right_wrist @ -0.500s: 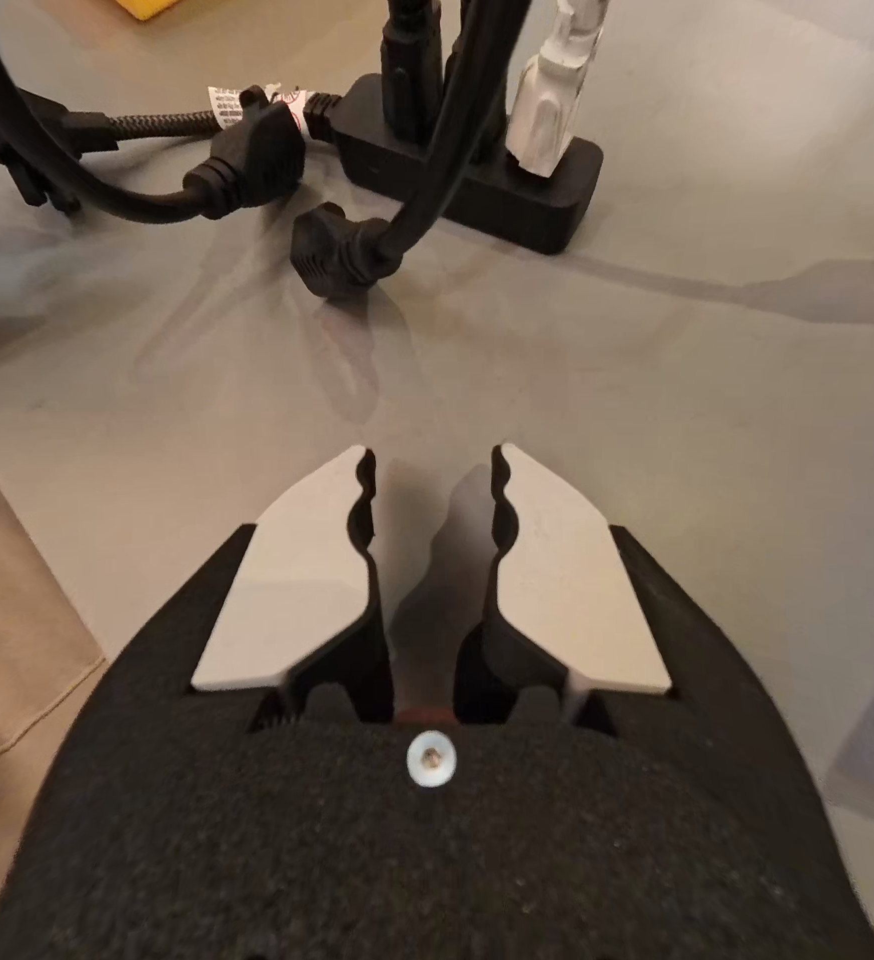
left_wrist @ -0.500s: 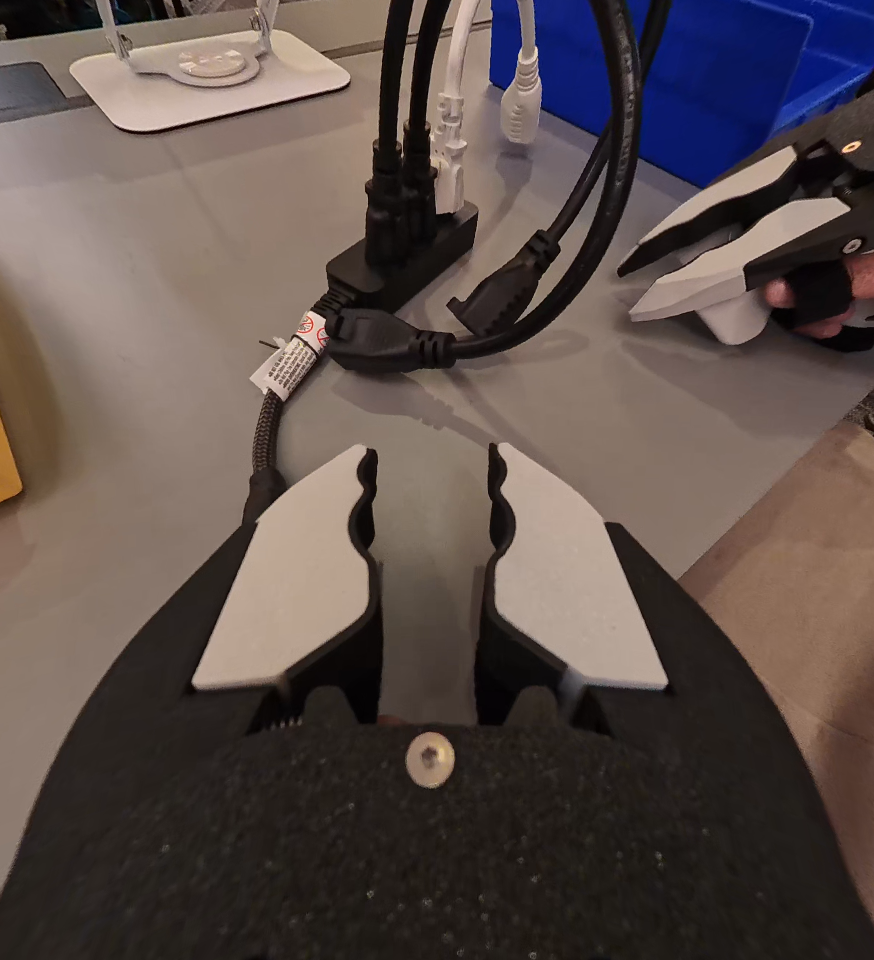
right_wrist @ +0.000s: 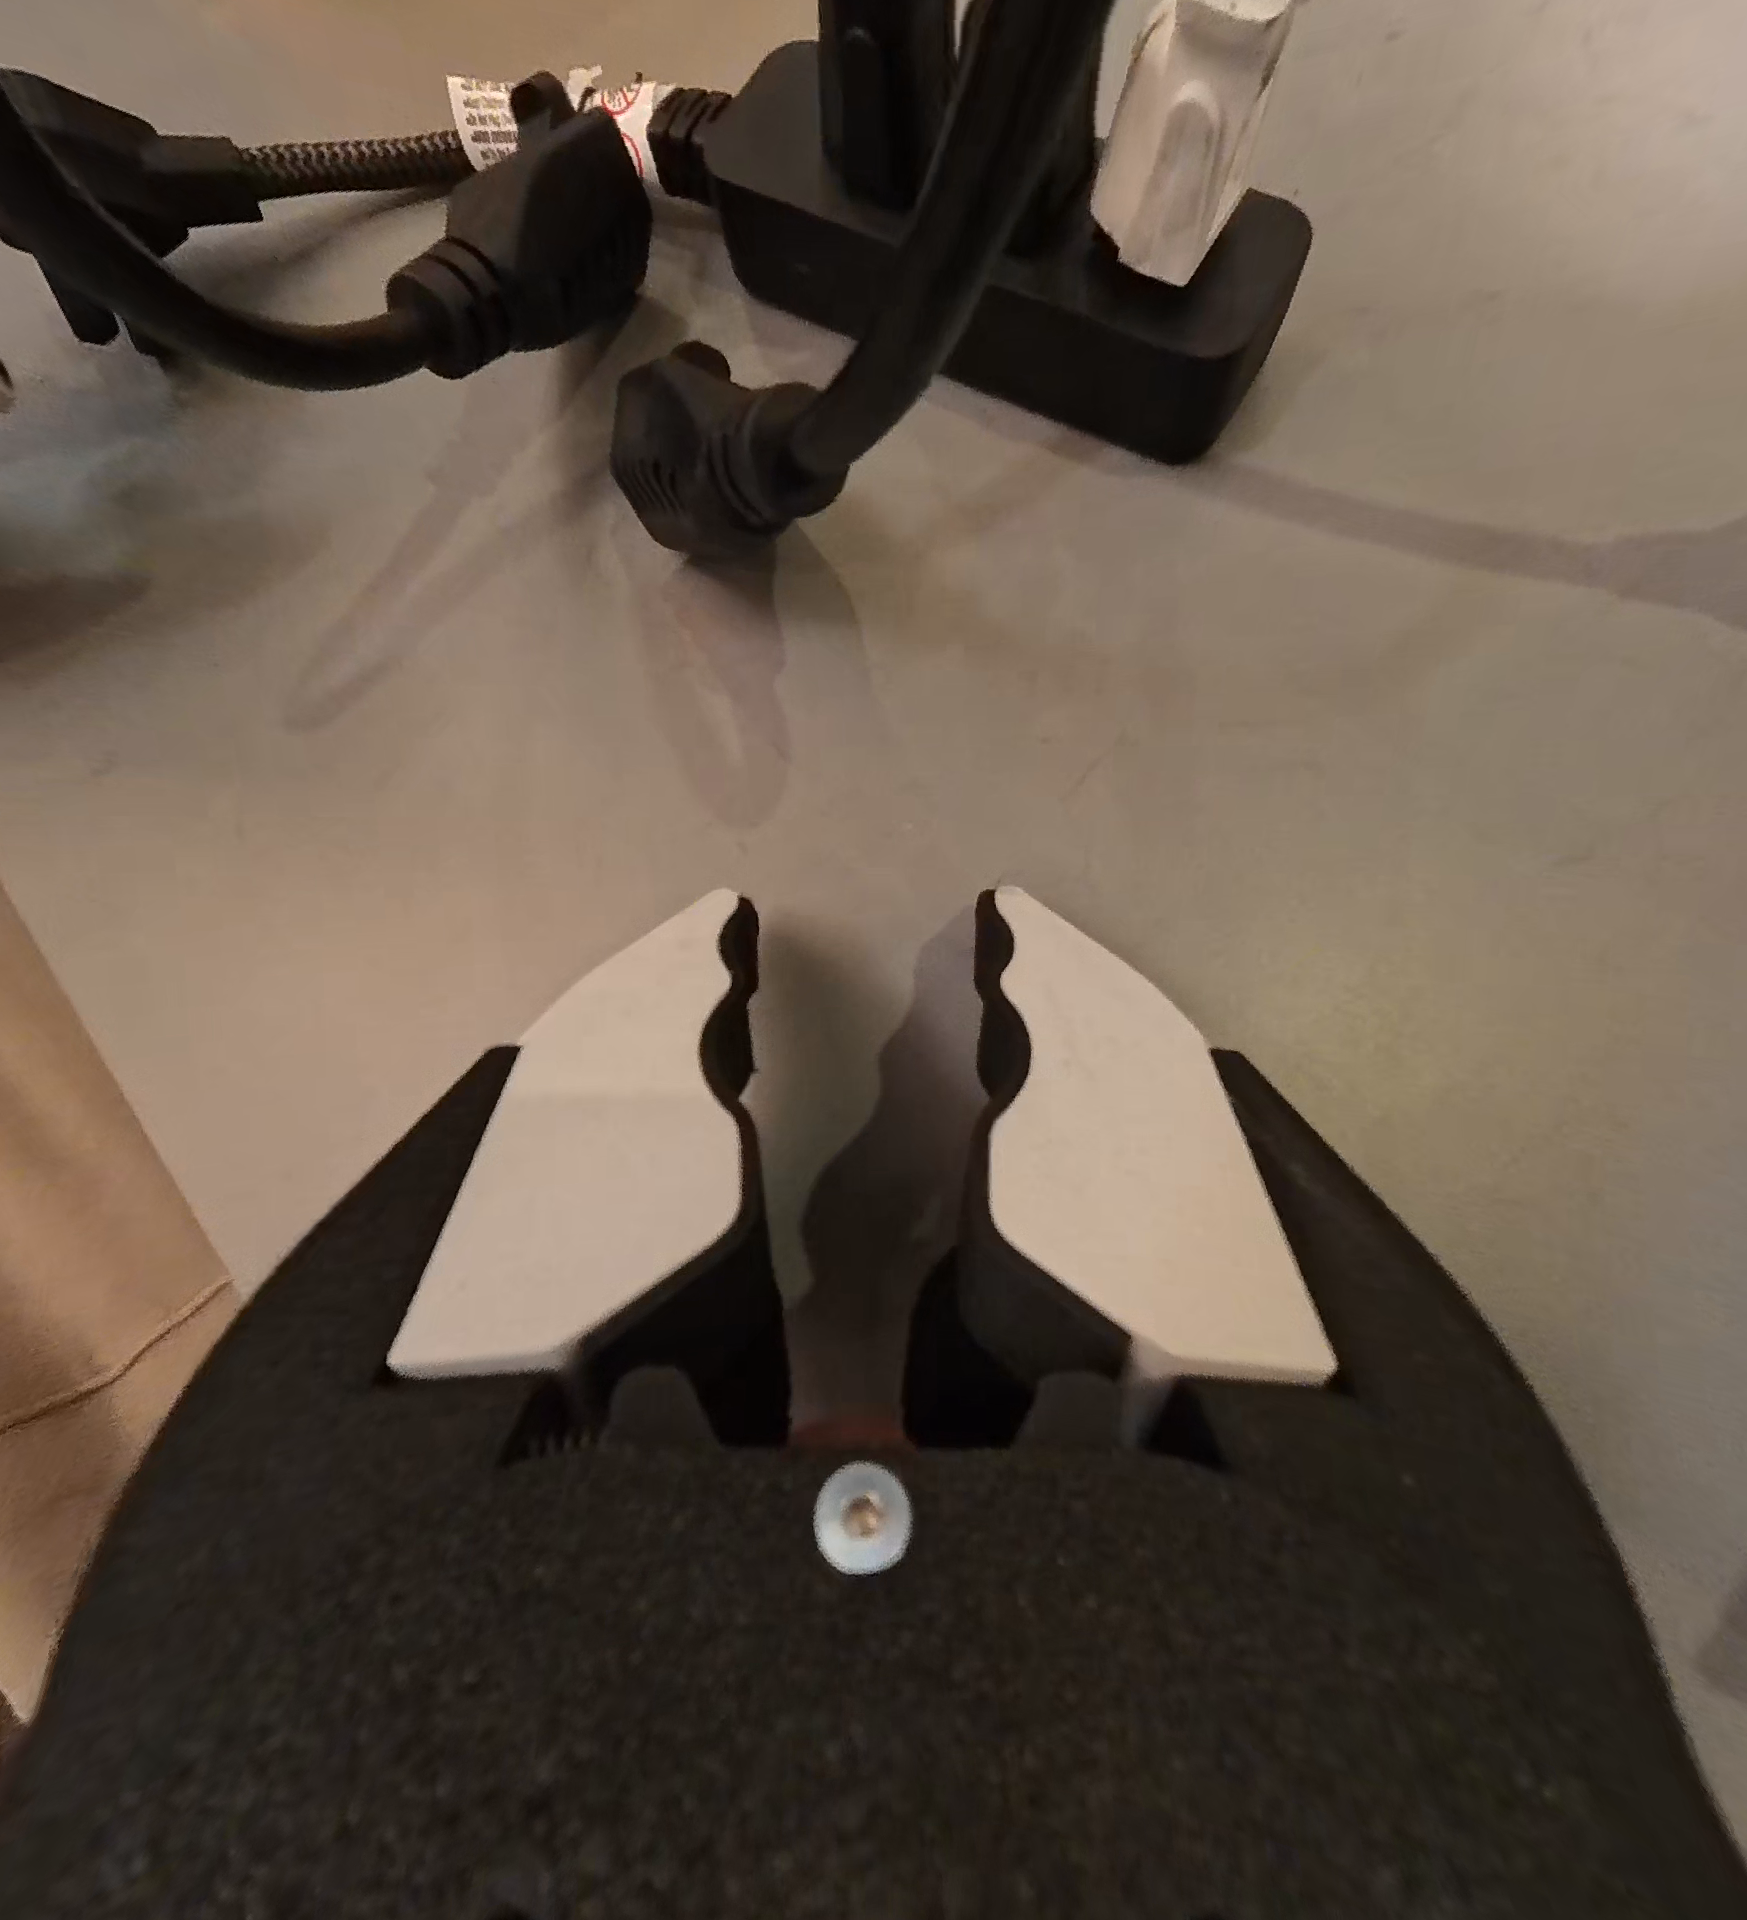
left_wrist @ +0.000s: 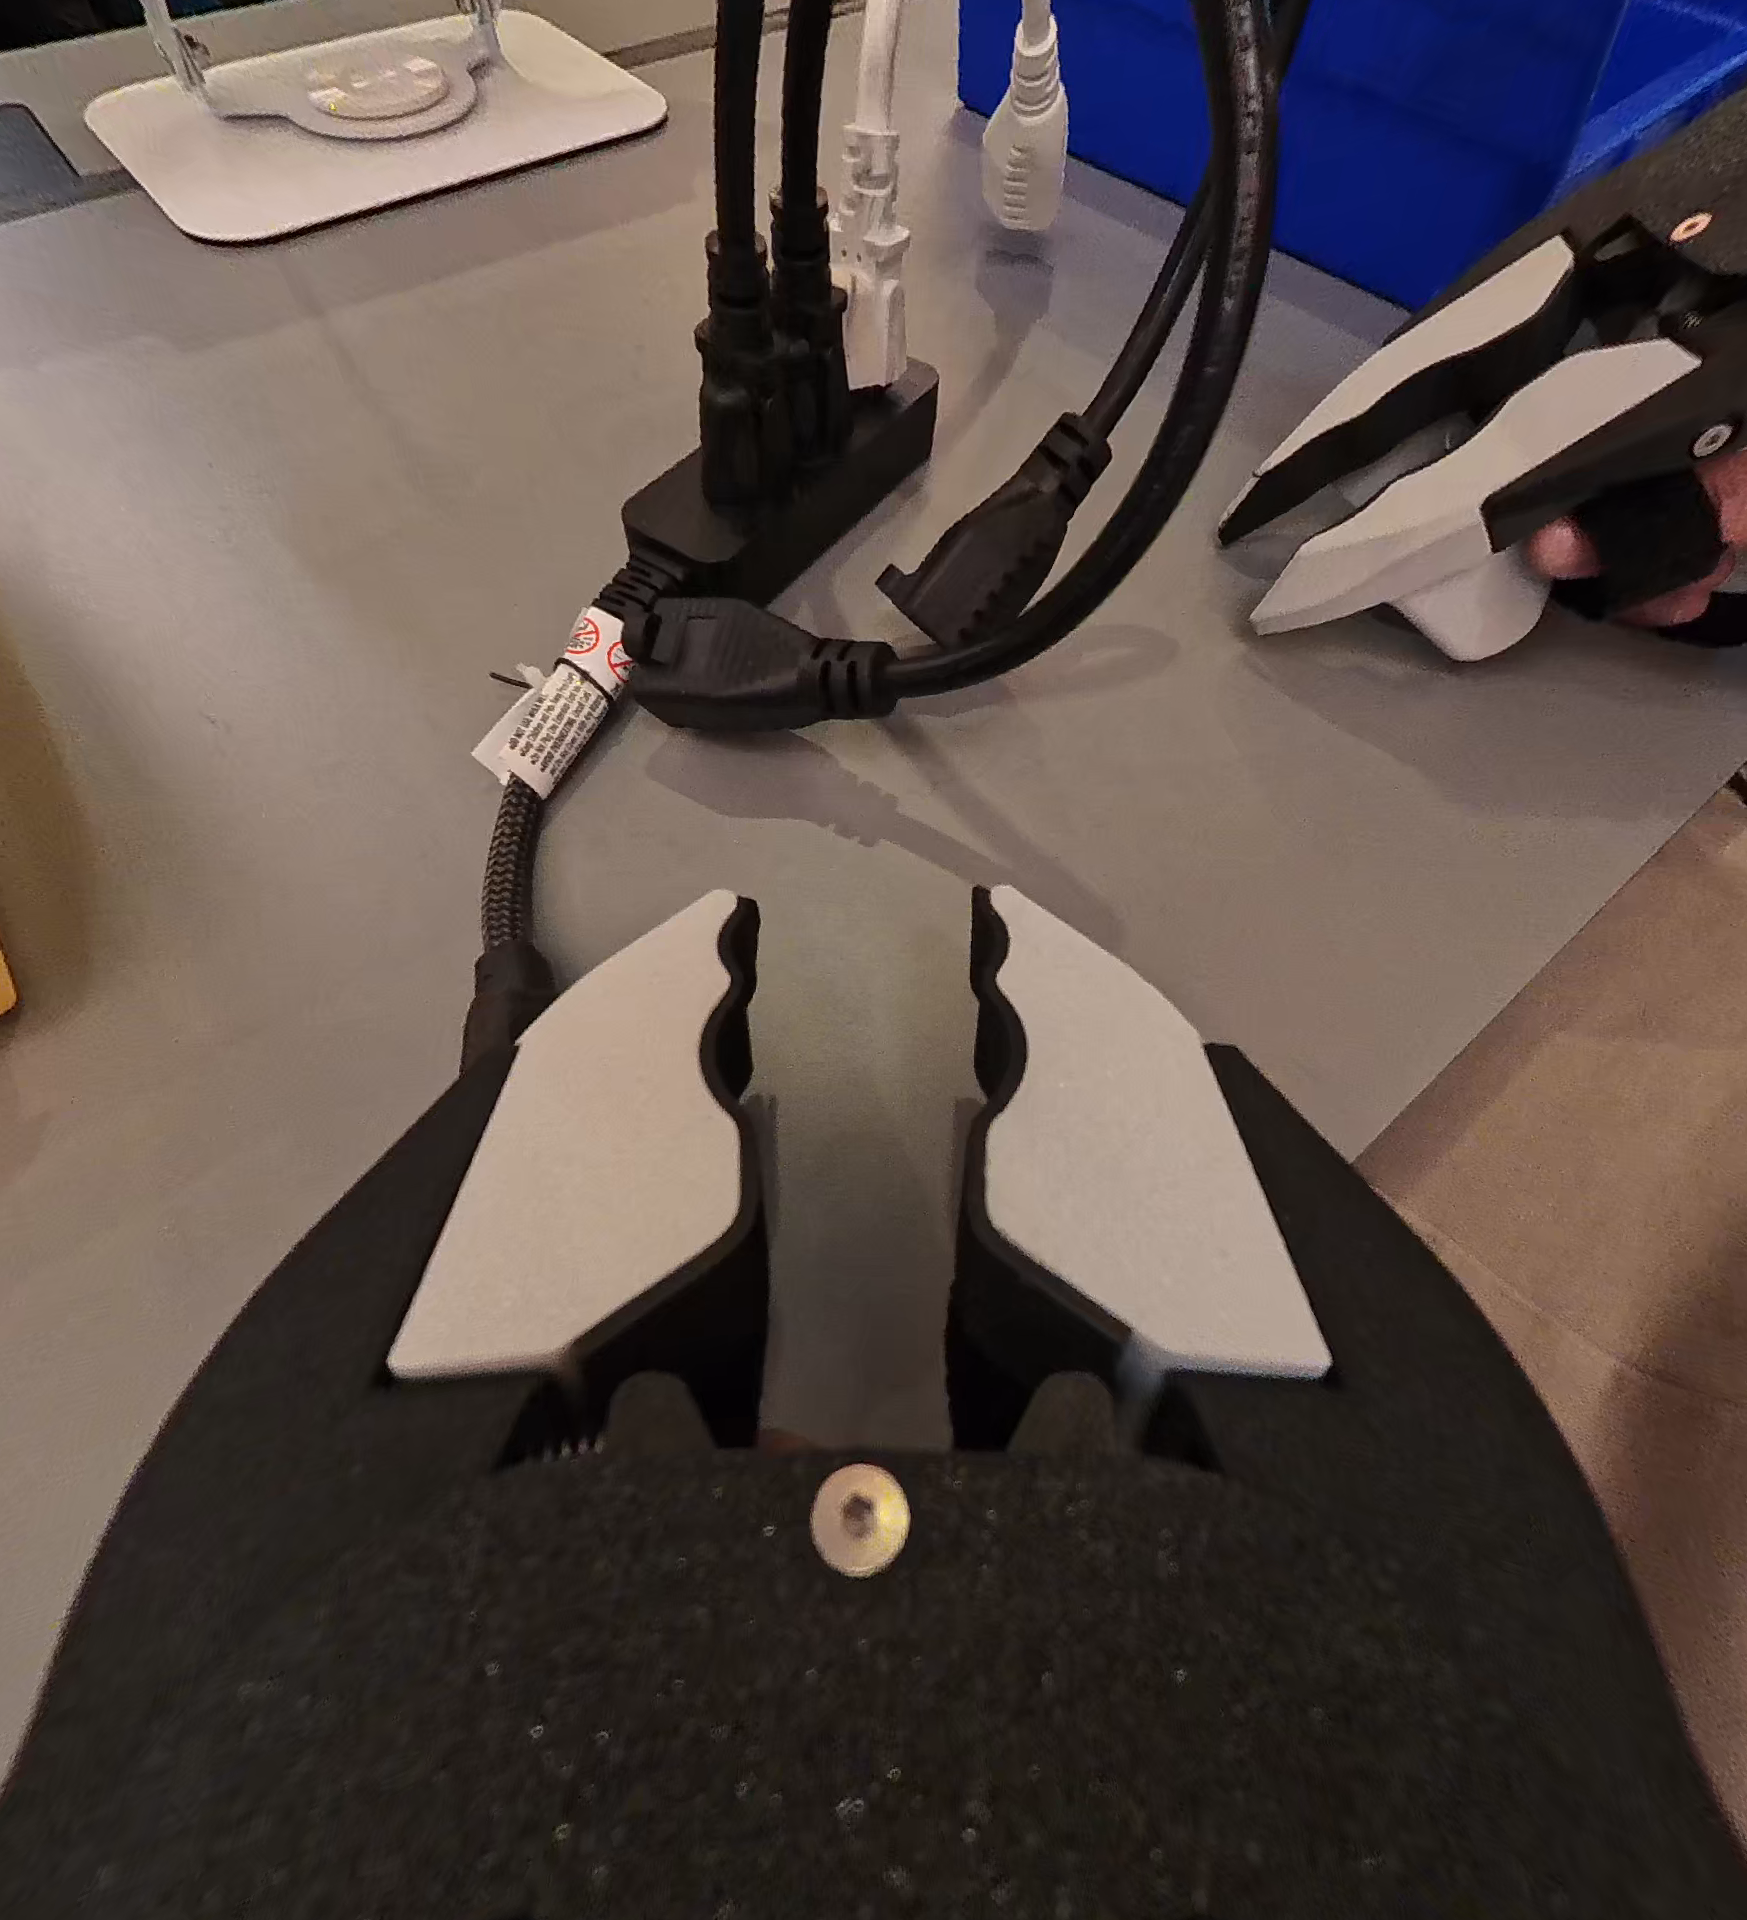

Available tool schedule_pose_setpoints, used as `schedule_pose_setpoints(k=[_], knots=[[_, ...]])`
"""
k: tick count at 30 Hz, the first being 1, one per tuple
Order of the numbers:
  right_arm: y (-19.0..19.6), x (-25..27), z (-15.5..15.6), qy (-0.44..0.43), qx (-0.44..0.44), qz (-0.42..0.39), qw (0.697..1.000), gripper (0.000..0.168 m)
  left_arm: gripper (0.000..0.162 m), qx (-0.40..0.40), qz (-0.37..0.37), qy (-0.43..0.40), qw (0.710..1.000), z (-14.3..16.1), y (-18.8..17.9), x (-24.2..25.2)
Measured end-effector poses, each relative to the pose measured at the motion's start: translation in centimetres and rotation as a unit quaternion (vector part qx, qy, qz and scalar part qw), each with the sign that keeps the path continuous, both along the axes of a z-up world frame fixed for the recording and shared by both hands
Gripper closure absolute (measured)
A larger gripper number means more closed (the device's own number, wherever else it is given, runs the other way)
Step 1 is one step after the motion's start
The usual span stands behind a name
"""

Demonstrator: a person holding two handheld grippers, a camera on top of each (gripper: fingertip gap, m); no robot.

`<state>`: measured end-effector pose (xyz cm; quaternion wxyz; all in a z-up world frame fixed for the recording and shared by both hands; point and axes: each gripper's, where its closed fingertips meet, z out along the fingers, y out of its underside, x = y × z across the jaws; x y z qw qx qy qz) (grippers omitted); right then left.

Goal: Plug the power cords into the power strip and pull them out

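My left gripper (left_wrist: 858, 914) hovers over the grey table (left_wrist: 225, 520), fingers apart and empty. My right gripper (right_wrist: 864, 909) is likewise parted, holding nothing. The black power strip (left_wrist: 796, 499) lies ahead, its long axis running away and to the right, with two black plugs (left_wrist: 765, 353) and a white plug (left_wrist: 874, 301) standing upright in it. Two loose black plugs (left_wrist: 755, 665) lie beside its near end.
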<state>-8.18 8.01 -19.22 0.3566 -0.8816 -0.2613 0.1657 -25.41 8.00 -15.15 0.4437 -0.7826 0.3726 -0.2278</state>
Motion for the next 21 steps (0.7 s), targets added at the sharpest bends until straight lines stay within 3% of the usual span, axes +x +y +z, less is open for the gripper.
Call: schedule_pose_setpoints(k=[6, 21], knots=[[-0.1, -0.4, -0.4, -0.038, 0.011, 0.015, 0.999, 0.128, 0.123, 0.004, -0.002, 0.006, 1.0, -0.1, -0.1, 0.1], [0.5, -0.6, -0.4, -0.036, 0.011, 0.038, 0.999, 0.128, 0.125, -0.01, 0.01, 0.001, 1.0, -0.4, 1.4, -0.2]])
